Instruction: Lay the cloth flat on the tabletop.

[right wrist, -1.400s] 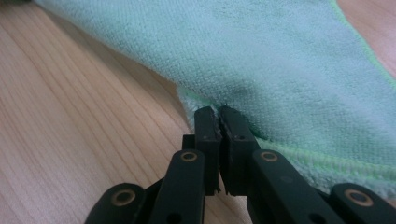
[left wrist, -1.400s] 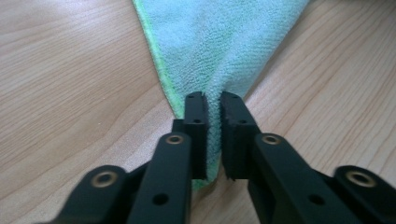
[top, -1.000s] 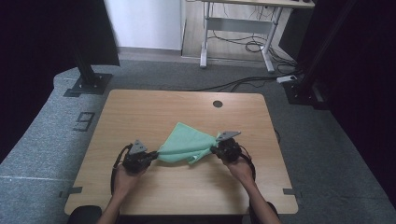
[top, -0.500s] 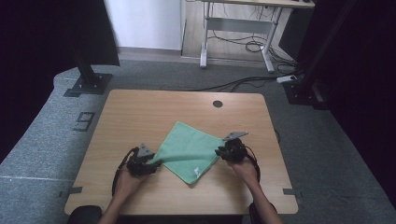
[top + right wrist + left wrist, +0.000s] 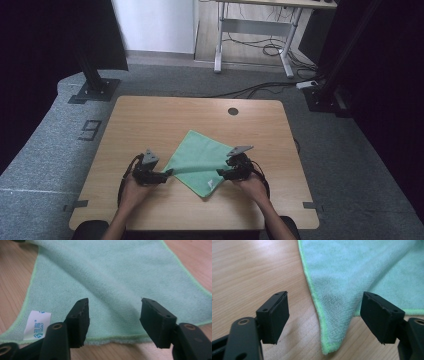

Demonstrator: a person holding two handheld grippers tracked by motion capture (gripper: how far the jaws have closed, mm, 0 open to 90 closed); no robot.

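the green microfibre cloth (image 5: pixel 197 162) lies flat on the wooden worktop (image 5: pixel 150 120), between the two tools. the left tool (image 5: pixel 165 175) has just been opening; one cloth corner lies loose between its spread jaws. the right tool (image 5: pixel 221 173) has also just been opening, jaws apart over the cloth's edge, near the white label (image 5: pixel 37 325).
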